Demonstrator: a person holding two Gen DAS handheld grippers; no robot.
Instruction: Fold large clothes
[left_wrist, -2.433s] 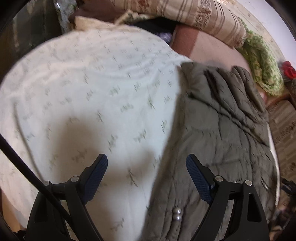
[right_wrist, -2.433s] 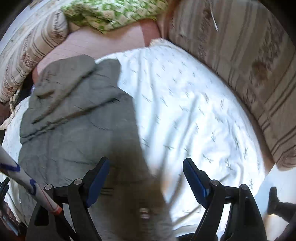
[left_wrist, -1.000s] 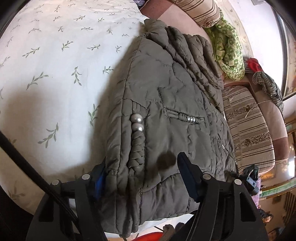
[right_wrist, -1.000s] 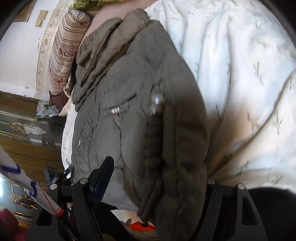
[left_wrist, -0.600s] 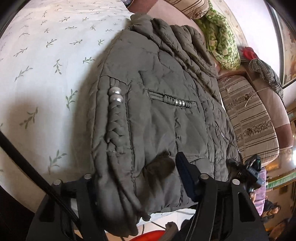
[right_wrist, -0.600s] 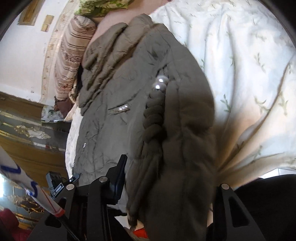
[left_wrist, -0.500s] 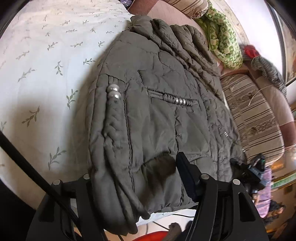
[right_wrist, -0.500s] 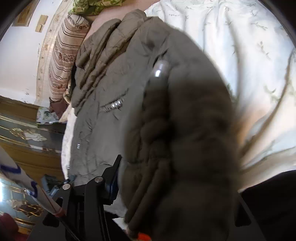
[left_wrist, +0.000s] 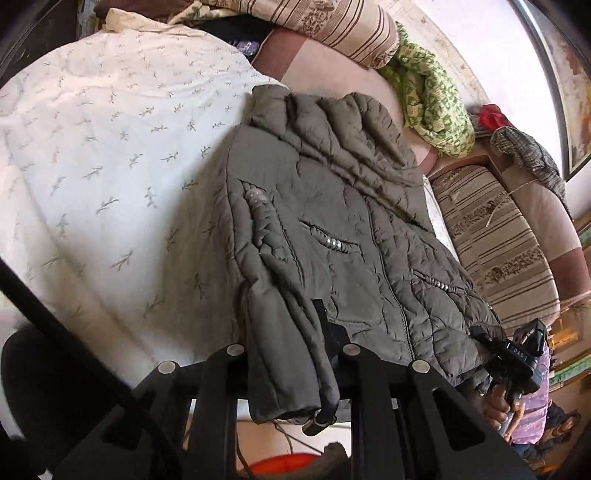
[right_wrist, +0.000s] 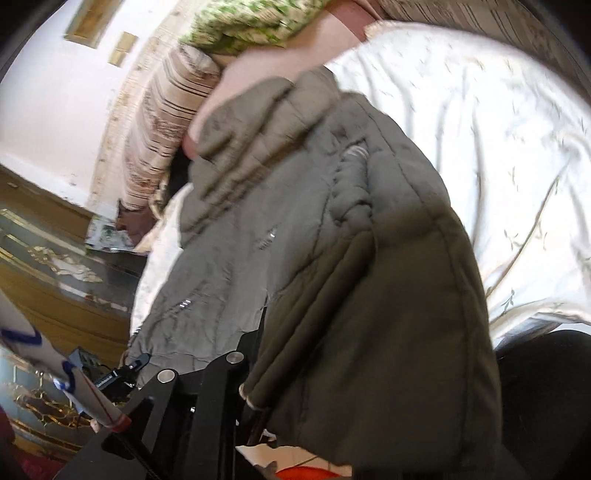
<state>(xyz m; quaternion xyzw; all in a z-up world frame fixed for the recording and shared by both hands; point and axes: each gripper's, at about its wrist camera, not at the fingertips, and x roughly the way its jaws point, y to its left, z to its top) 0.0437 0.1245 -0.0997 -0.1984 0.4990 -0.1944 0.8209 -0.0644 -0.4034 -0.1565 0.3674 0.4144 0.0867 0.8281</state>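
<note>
The olive quilted jacket (left_wrist: 332, 221), soft, bulky and light, lies on the leaf-print sheet (left_wrist: 110, 166) with its near hem clamped in both the left tongs (left_wrist: 288, 354) and right tongs (right_wrist: 295, 354), jaws having just closed; grip stitched hem edges

- The left wrist view looks forward and down along the left hand-held gripper (left_wrist: 288, 332) from the near hem of the quilted jacket (left_wrist: 351, 236), very close, facing the striped cushions (left_wrist: 354, 26) at the far end.
- The right wrist view looks forward and down along the right hand-held gripper (right_wrist: 266, 354), pressed against the opposite hem corner; it is blurred.
- Both views share the jacket, the white leaf-print sheet (left_wrist: 110, 155), the green patterned cloth (left_wrist: 432, 103) and the cushions.
- Each view catches the other hand-held gripper at its edge.
</note>
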